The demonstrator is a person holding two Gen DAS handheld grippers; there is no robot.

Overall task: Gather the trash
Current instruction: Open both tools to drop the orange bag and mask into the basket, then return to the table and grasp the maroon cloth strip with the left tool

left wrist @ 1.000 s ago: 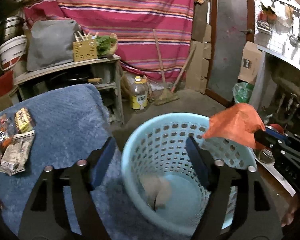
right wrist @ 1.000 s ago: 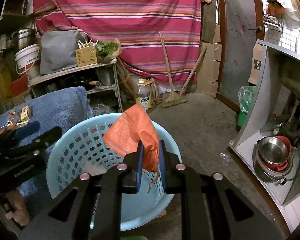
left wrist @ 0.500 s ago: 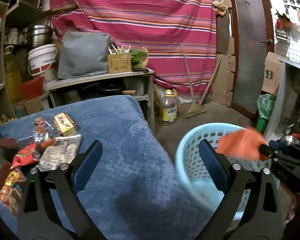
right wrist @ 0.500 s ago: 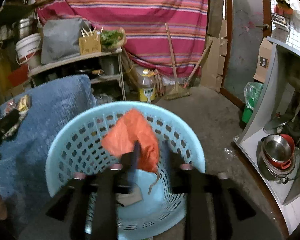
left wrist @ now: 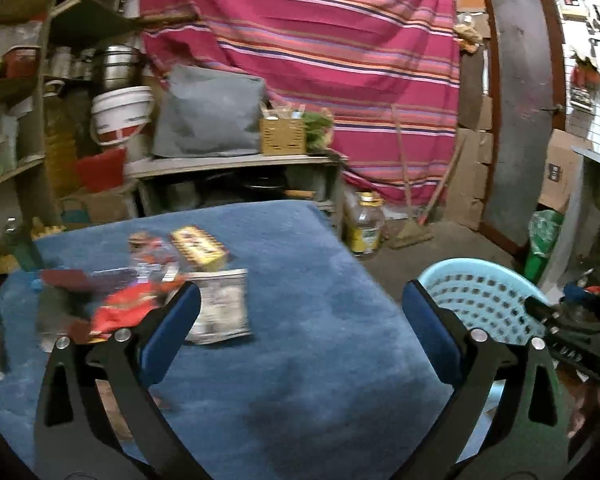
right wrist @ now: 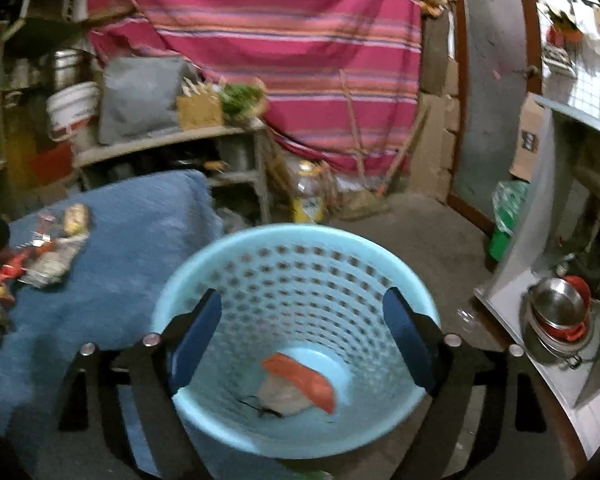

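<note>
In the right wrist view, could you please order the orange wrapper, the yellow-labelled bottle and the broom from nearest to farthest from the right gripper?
1. Orange wrapper: at the bottom of the blue basket, just beyond the open right gripper.
2. Yellow-labelled bottle: on the floor behind the basket.
3. Broom: farther back, leaning on the striped cloth.

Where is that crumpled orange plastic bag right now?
In the right wrist view, the crumpled orange plastic bag lies at the bottom of the light blue perforated basket, on pale trash.
</note>
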